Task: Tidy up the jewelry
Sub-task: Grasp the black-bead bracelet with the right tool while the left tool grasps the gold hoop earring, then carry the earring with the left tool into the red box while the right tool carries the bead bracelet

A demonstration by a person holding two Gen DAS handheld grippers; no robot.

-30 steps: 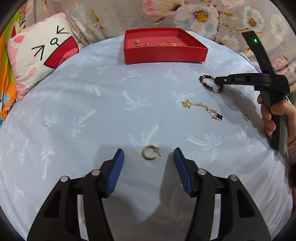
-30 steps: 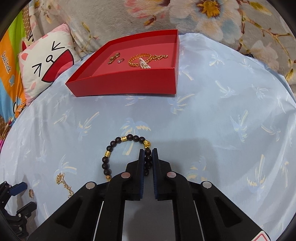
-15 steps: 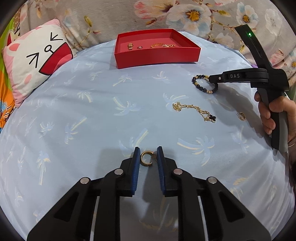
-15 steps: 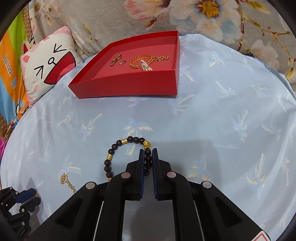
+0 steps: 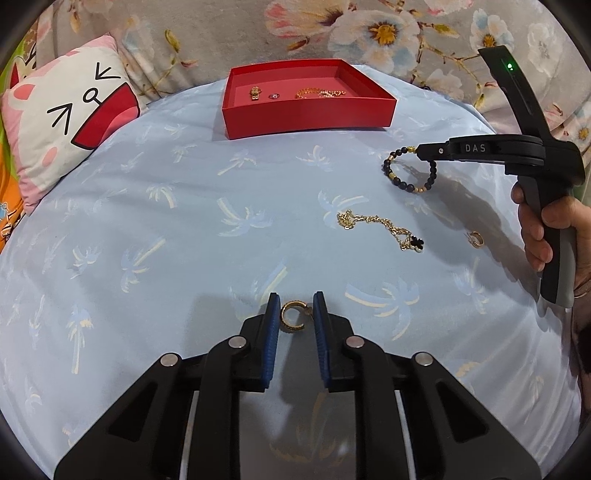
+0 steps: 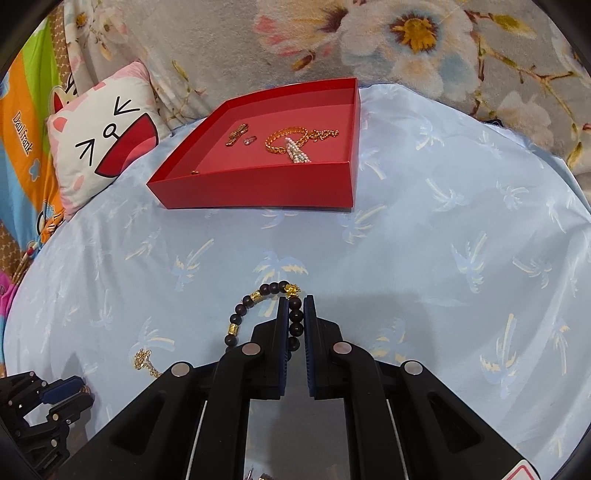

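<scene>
A red tray (image 5: 306,118) at the back of the blue cloth holds a gold chain (image 6: 291,138), a pearl piece and small gold items. My left gripper (image 5: 294,312) is shut on a gold hoop earring (image 5: 291,317), held between the blue pads. My right gripper (image 6: 295,310) is shut on a dark bead bracelet (image 6: 258,299), which hangs lifted off the cloth in the left wrist view (image 5: 410,173). A gold necklace with a black clover (image 5: 384,229) and a second gold hoop (image 5: 475,239) lie on the cloth.
A cat-face pillow (image 5: 70,122) lies at the back left. A floral blanket (image 5: 369,33) runs behind the tray. The blue palm-print cloth (image 5: 166,221) covers the surface. A person's hand (image 5: 546,229) holds the right gripper's handle.
My left gripper went from open around the hoop earring to shut on it. My right gripper has lifted the bead bracelet off the cloth toward the tray.
</scene>
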